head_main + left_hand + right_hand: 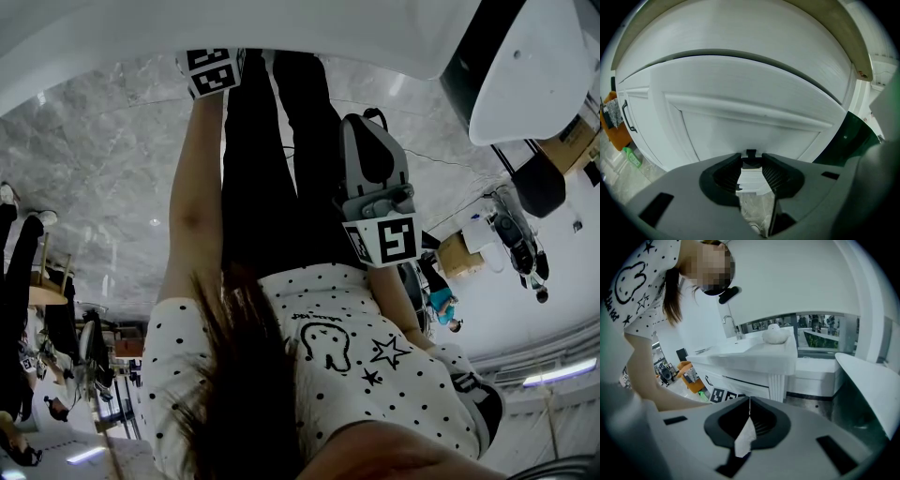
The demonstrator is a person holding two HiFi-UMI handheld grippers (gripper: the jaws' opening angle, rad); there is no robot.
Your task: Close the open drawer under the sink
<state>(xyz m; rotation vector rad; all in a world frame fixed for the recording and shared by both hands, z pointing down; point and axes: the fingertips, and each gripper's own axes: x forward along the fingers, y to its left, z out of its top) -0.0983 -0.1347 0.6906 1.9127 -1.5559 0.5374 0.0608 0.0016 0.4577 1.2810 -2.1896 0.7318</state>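
The left gripper [751, 163] had its jaws spread with nothing between them. Its tips were close to the white drawer front [750, 117], which filled the middle of its view; whether they touched it could not be told. A dark gap curved along the drawer front's upper edge. The right gripper [749, 404], low in its frame, had its jaws pressed together and empty, well back from the white vanity [783, 359], with the faucet [731, 326] at upper centre.
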